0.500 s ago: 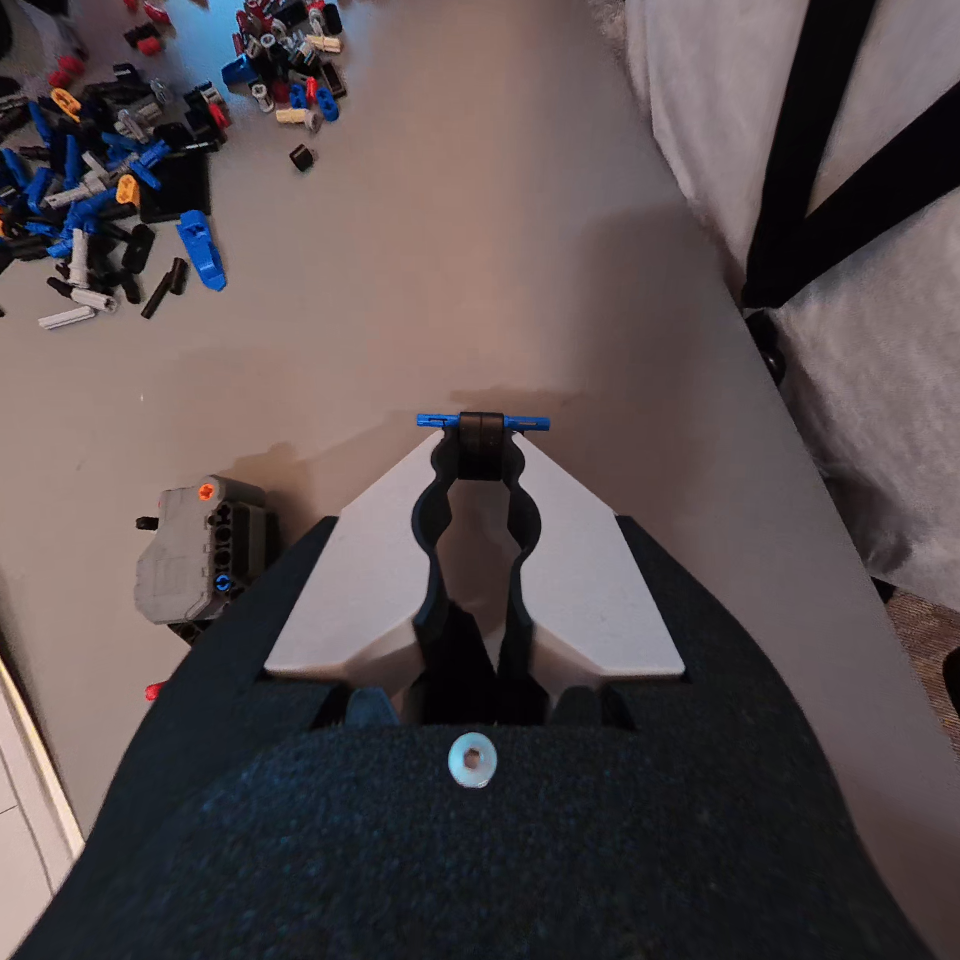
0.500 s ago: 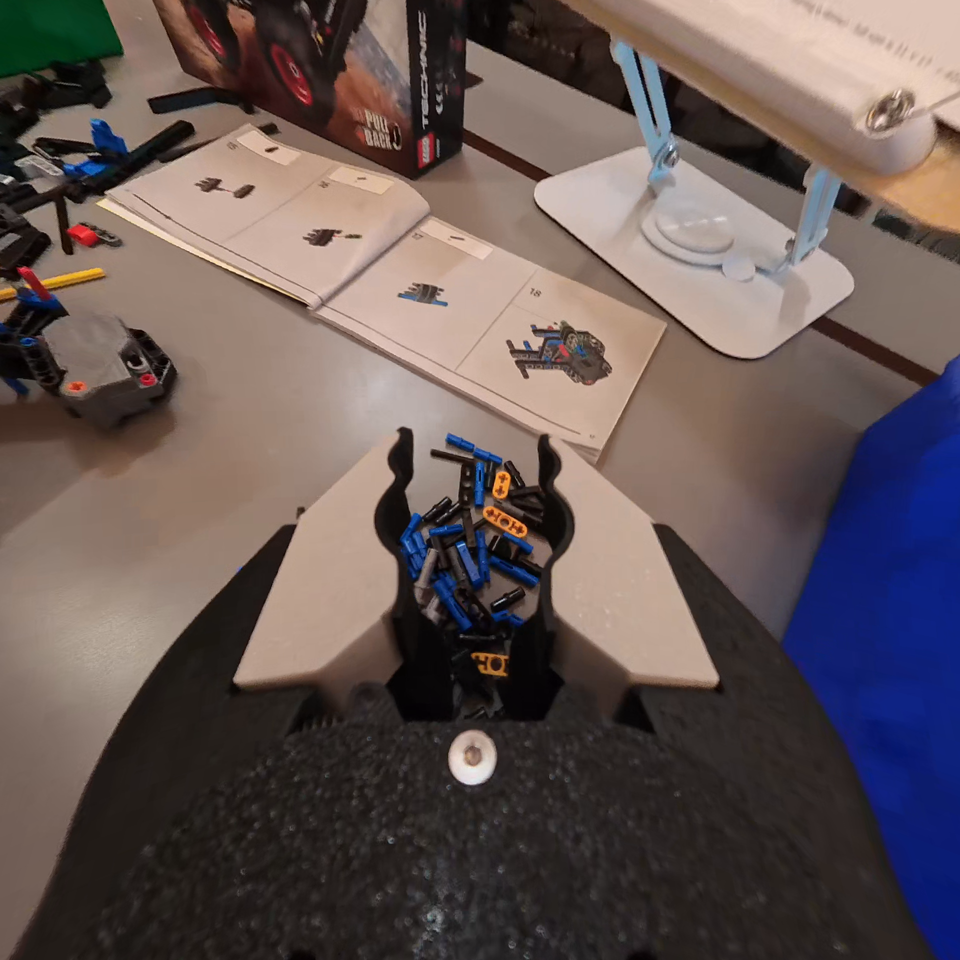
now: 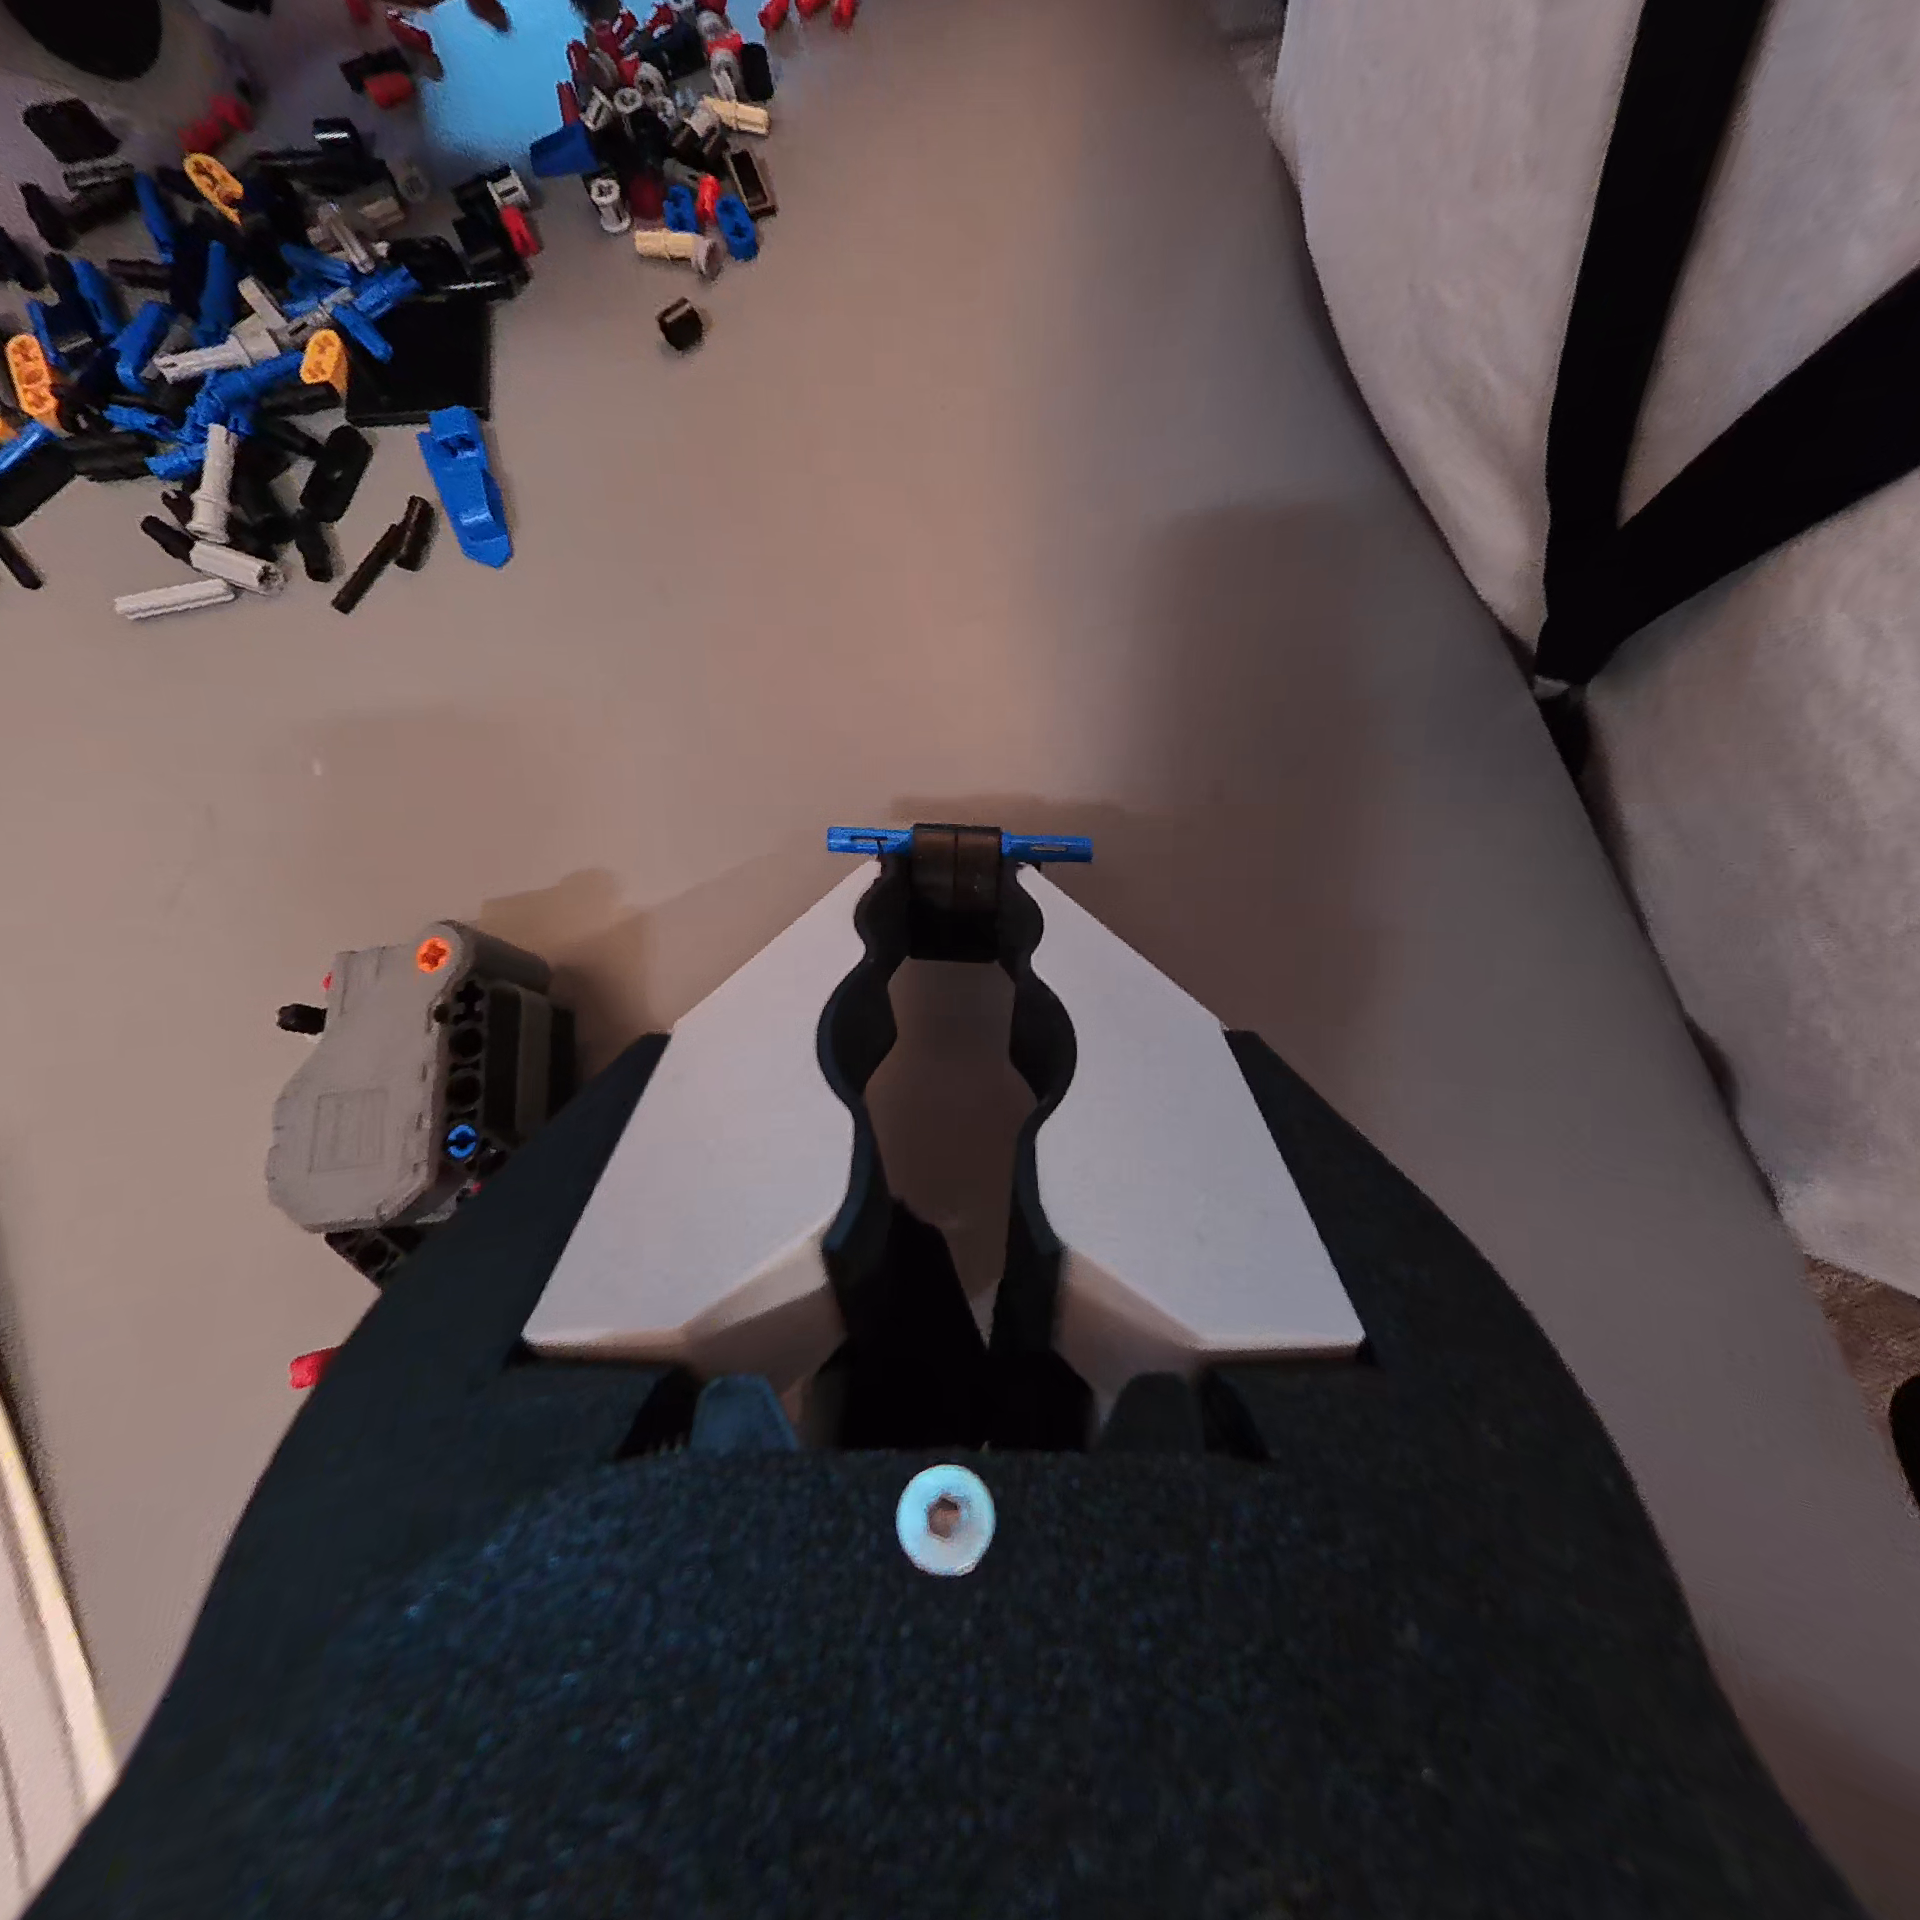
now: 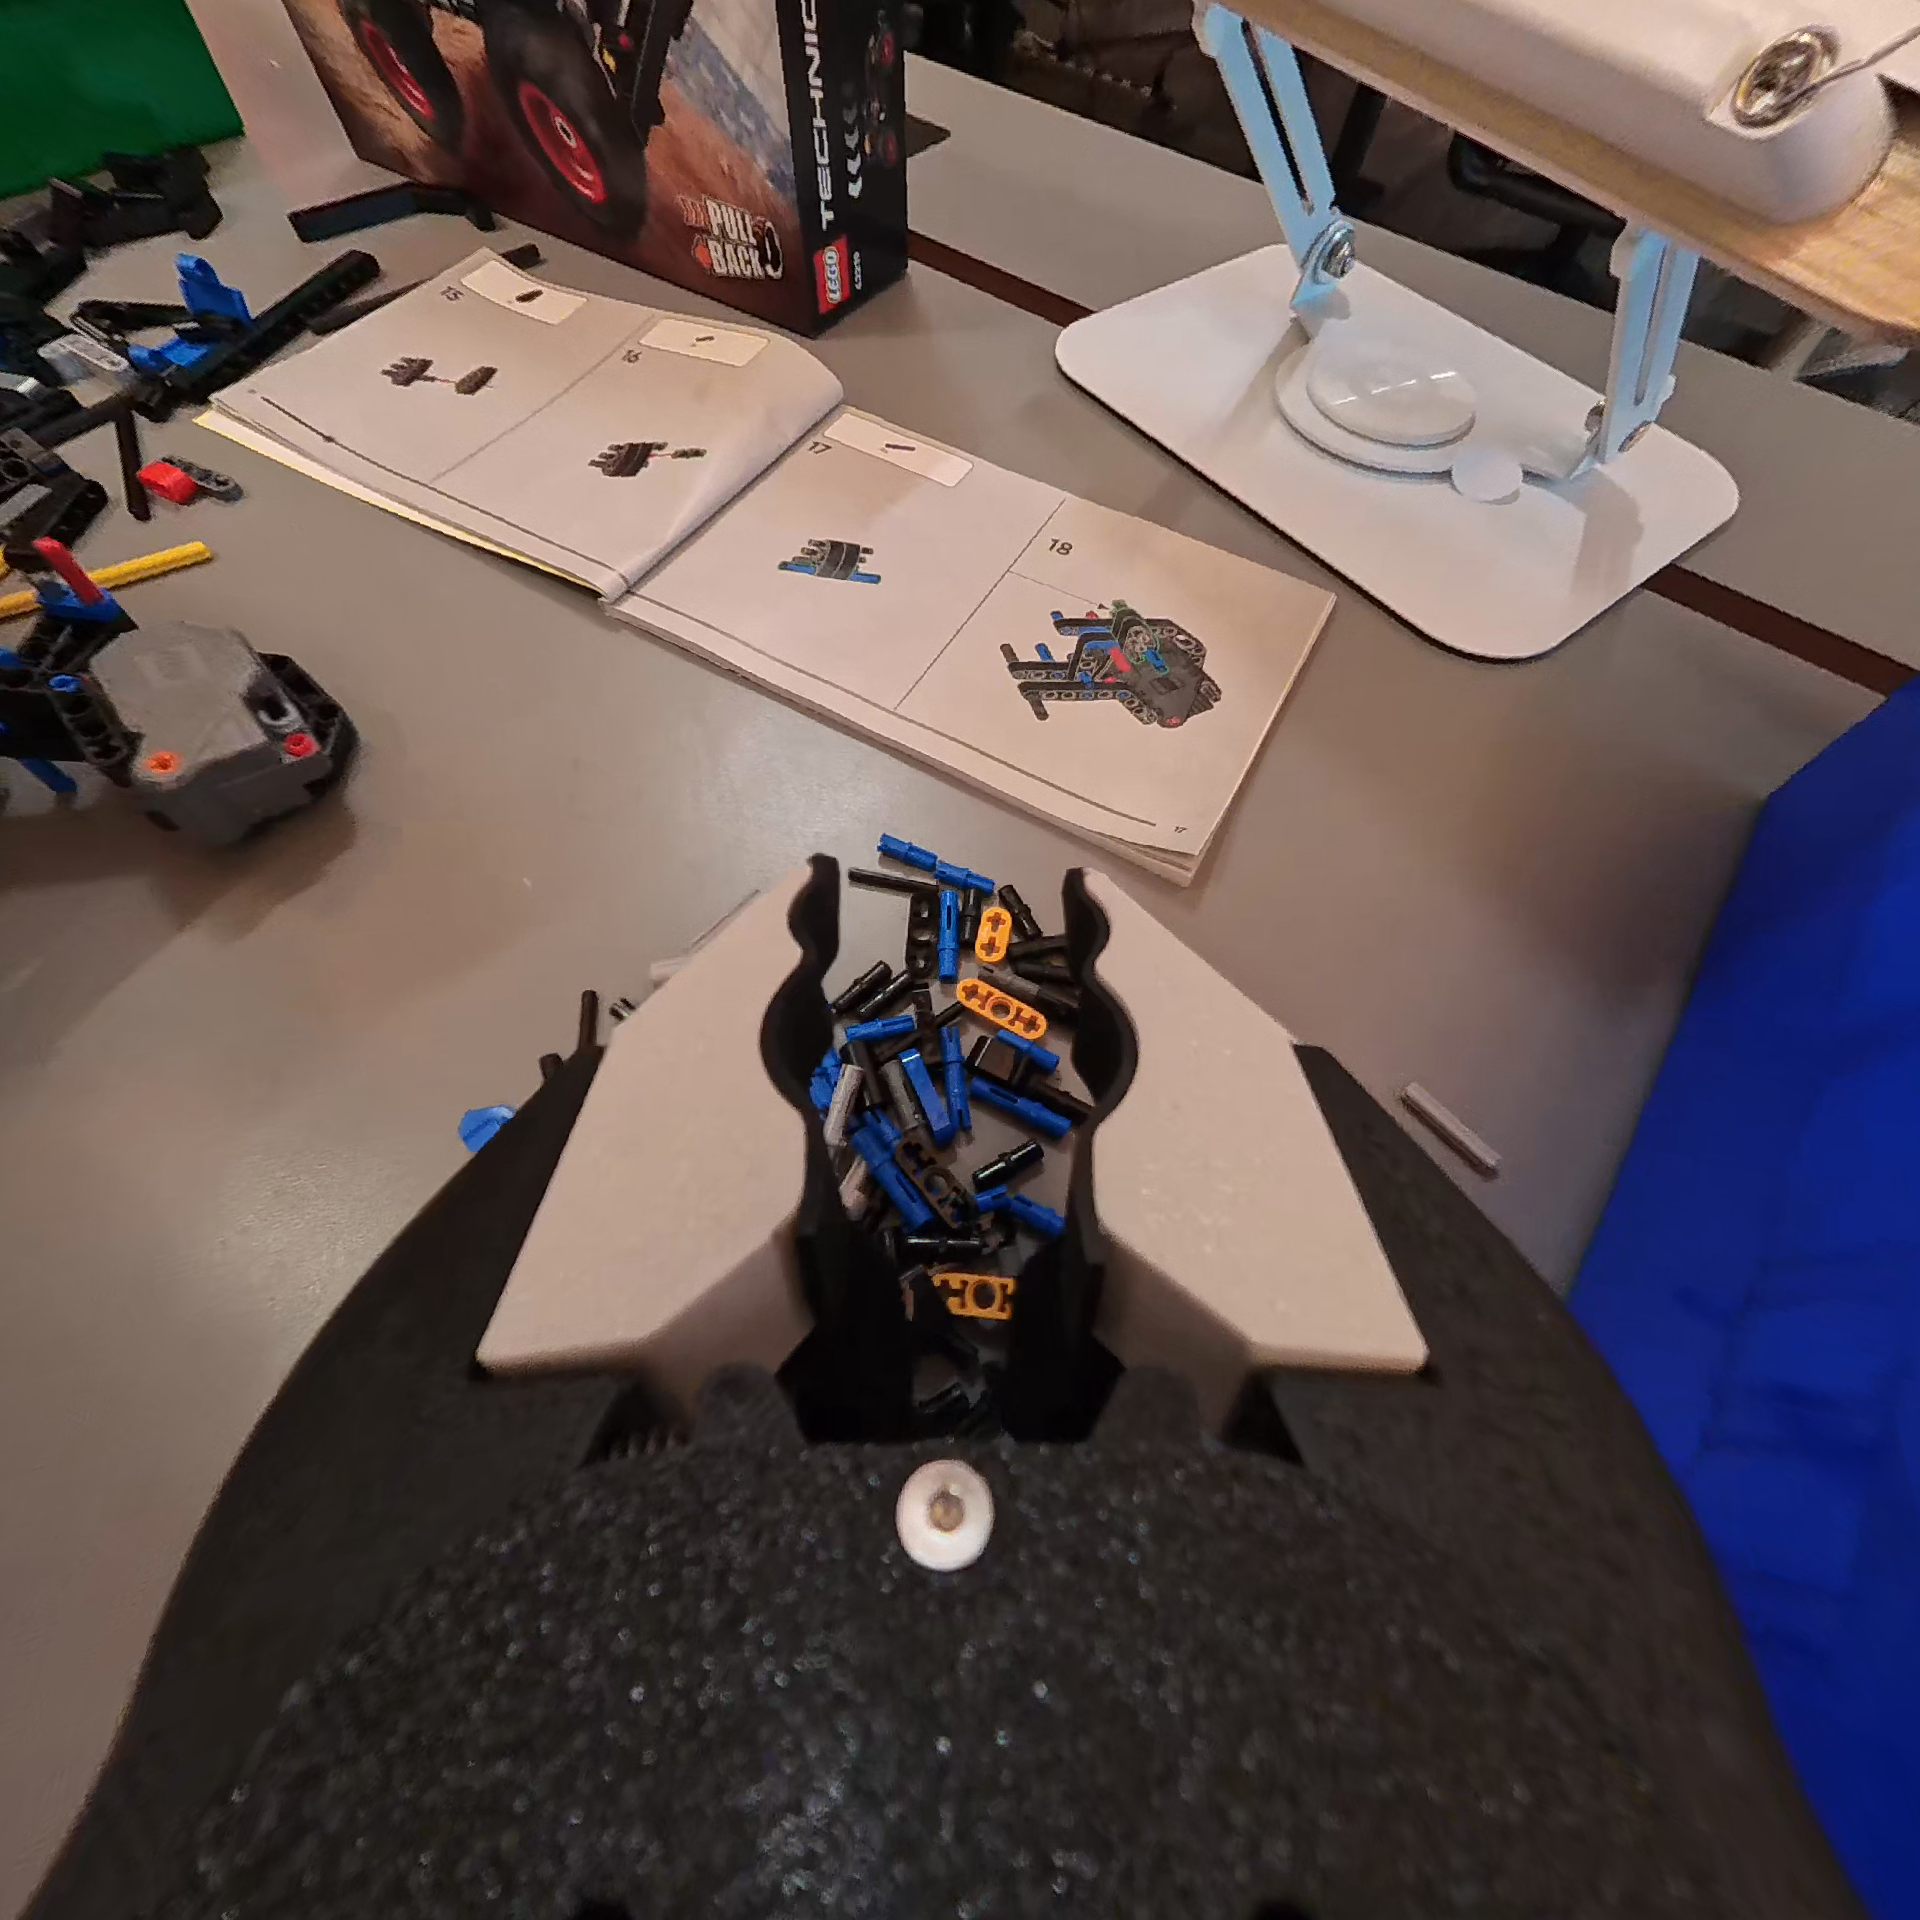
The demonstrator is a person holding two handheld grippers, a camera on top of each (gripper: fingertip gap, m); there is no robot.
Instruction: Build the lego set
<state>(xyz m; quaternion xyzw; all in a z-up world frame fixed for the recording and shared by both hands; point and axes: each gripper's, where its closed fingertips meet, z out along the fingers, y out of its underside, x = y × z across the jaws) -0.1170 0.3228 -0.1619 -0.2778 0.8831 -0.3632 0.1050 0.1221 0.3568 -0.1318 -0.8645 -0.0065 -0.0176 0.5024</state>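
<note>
Keeping your left tool (image 3: 954, 894) clamped on the black-and-blue subassembly (image 3: 956, 847) frees your open right tool (image 4: 948, 914) to pick pins (image 4: 940, 1081)

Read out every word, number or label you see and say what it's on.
I don't repeat writing; here is what bears it.
Set box: print on its front and side.
Instruction booklet: small print on the open pages.
Grey motor block: raised marking, too blurred to read.
</note>
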